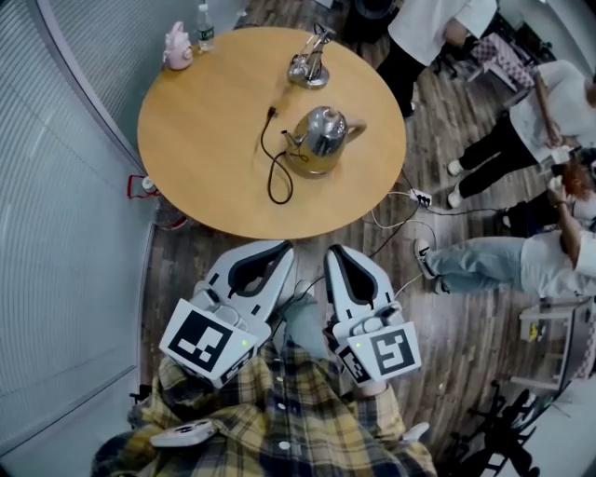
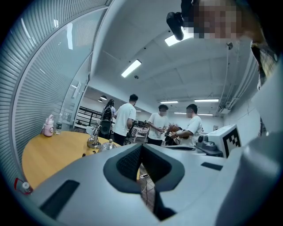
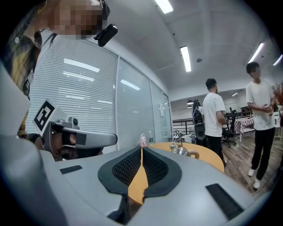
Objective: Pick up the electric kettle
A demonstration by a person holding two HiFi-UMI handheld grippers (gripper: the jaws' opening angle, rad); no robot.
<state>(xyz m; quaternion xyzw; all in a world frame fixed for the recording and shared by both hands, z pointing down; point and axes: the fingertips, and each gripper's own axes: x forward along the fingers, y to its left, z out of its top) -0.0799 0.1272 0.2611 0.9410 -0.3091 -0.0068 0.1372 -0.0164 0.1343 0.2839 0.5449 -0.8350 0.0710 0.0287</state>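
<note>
left tool [image 1: 276, 250], right tool [image 1: 335, 253] were pressed together, empty | shiny steel electric kettle [image 1: 321, 135] stood far on round wooden worktop [image 1: 205, 177] | needed: spread before handle [image 1: 356, 126]

A round wooden tabletop [image 1: 205, 172] is carrying everything. A shiny kettle [image 1: 321, 132] is sitting right of its middle, with a black cord [image 1: 264, 142] snaking over the wood just beside it. A metal stand [image 1: 308, 67] is resting near the far edge. At the far left rim, a pink bottle [image 1: 177, 47] and a clear bottle [image 1: 205, 28] are standing side by side. Below, a white power strip [image 1: 421, 197] is lying on the plank floor [image 1: 466, 317].
</note>
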